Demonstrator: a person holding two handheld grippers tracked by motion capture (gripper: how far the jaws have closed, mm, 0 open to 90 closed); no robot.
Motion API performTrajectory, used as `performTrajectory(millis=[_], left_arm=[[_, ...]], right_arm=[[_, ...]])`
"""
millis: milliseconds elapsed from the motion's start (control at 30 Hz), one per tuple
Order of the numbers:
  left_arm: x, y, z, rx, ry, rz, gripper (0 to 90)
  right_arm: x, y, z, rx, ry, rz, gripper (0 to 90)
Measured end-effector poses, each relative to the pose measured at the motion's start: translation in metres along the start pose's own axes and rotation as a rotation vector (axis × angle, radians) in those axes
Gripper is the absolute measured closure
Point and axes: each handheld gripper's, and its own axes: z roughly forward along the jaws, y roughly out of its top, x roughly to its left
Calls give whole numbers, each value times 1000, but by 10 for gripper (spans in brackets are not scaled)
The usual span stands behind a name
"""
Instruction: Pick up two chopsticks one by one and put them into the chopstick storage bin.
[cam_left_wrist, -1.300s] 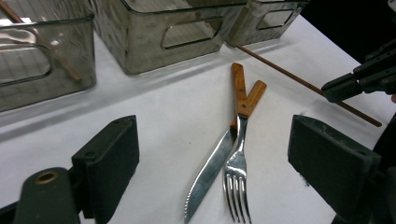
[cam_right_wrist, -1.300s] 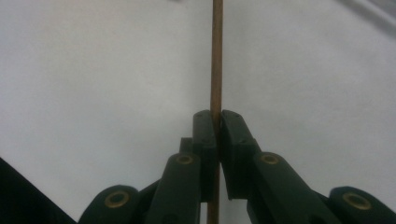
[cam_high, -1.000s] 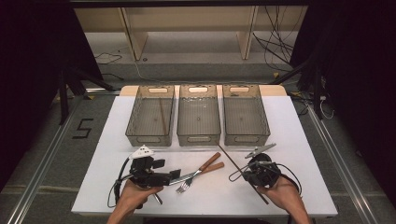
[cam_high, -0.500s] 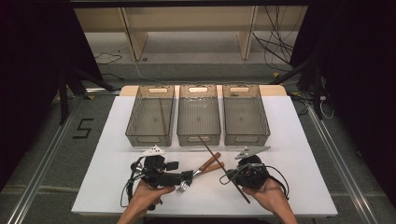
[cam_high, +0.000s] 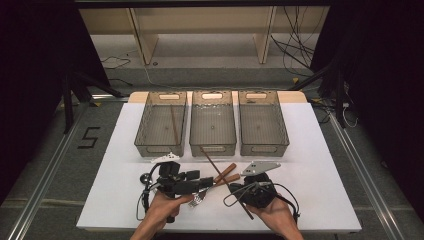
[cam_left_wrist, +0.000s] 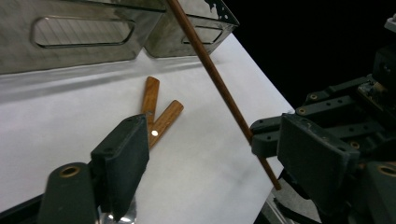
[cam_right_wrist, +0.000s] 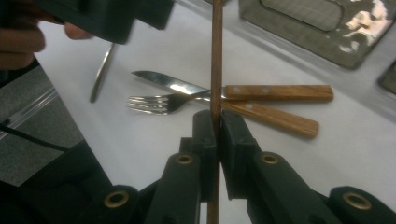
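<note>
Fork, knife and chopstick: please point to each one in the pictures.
fork (cam_right_wrist: 152, 103), right gripper view, on its tines.
knife (cam_right_wrist: 279, 92), right gripper view, on its wooden handle.
chopstick (cam_right_wrist: 216, 60), right gripper view, on the shaft above the jaws.

A knife (cam_high: 226, 173) and fork (cam_high: 216, 182) lie crossed before the middle of three bins (cam_high: 213, 148).
</note>
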Motion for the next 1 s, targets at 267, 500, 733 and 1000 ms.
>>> performTrajectory(millis=[267,500,733,1000], left_arm=[[-1,-4,9,-5,-36,-49,398],[-2,-7,13,0,-63,-64,544],[-1,-7,14,-1,-85,-70,656],[1,-8,15,-4,-108,-82,766]], right_arm=[[11,1,5,-16,20,-26,854],[16,1,7,-26,38,-33,854],[18,1,9,-32,43,-41,853],[19,0,9,-49,55,-48,853]])
